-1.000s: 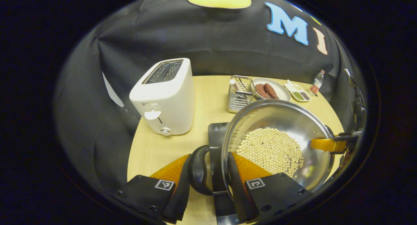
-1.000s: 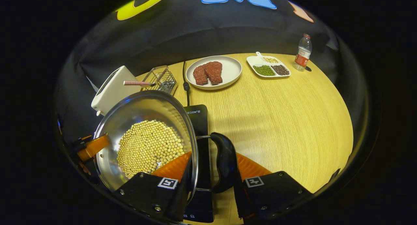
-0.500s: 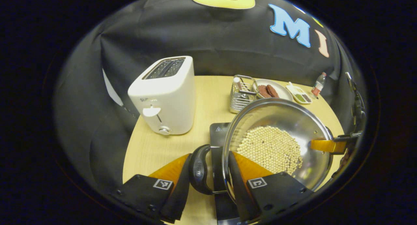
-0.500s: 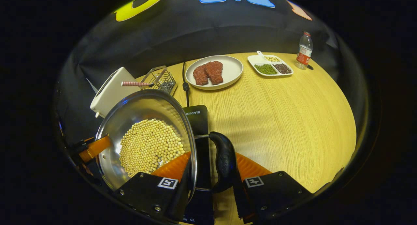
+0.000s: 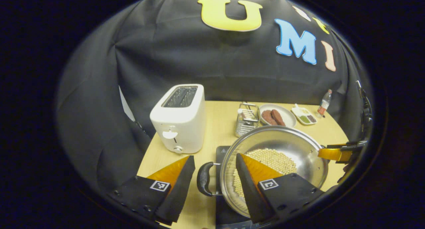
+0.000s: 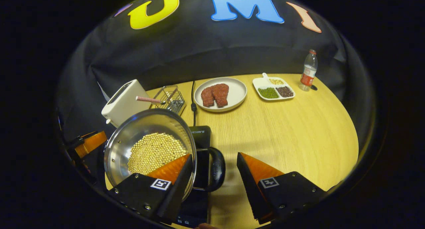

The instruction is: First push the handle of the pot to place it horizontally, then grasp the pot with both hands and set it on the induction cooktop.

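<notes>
The left tool [image 5: 212, 176] stands wide open with nothing between its fingers; the pot's near side handle [image 5: 203, 179] sits in the gap, touching neither finger as far as can be seen, and one finger rises in front of the pot's rim; the right tool [image 6: 214, 176] is spread as wide and grips nothing, the pot's other side handle [image 6: 217, 169] lying in its gap nearer the finger on the pot's side; the right tool's finger also shows in the left gripper view at the pot's far rim.

The stainless steel pot [image 5: 292, 149], its floor covered with soybeans [image 5: 275, 157], appears to rest on the black induction cooktop [image 6: 202, 136], so the set-down looks done and both tools appear released.

As to handling, I judge the pot stiff and fairly heavy with its load; the polished wall is slippery and offers a poor grip, so the two dark loop handles on opposite sides are the places to take hold, one per tool; the loose beans would roll and shift if the pot tipped, so it wants keeping level.

Beyond on the tabletop [image 6: 298, 129] stand a white toaster [image 5: 179, 119], a wire rack [image 6: 169, 99], a plate of meat [image 6: 220, 93], a divided dish of beans [image 6: 273, 88] and a water bottle [image 6: 307, 69], all well apart from the pot.
</notes>
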`<state>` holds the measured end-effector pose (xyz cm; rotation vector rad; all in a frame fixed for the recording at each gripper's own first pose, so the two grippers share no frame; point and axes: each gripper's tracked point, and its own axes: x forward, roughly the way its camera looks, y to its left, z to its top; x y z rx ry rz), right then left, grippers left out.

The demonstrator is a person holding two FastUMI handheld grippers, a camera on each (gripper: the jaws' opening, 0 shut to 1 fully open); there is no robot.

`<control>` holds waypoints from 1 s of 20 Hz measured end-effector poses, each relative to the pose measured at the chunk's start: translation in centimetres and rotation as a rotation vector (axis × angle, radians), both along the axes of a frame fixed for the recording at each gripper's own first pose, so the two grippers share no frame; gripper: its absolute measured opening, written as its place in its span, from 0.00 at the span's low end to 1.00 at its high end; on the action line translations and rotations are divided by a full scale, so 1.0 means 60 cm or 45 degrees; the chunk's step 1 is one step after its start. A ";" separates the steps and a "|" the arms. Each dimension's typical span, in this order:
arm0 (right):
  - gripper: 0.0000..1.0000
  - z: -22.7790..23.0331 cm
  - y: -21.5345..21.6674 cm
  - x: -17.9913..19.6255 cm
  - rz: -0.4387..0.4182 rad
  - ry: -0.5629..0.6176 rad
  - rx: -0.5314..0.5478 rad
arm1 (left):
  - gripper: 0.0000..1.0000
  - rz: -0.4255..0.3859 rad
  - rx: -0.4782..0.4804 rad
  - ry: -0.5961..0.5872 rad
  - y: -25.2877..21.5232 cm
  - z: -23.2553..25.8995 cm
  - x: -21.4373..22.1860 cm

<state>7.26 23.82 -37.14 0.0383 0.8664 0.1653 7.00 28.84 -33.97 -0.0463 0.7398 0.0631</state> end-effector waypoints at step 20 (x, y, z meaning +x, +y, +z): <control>0.99 0.516 -0.386 -0.056 -0.112 -0.818 0.072 | 0.95 -0.084 -0.074 -0.755 -0.540 0.521 -0.045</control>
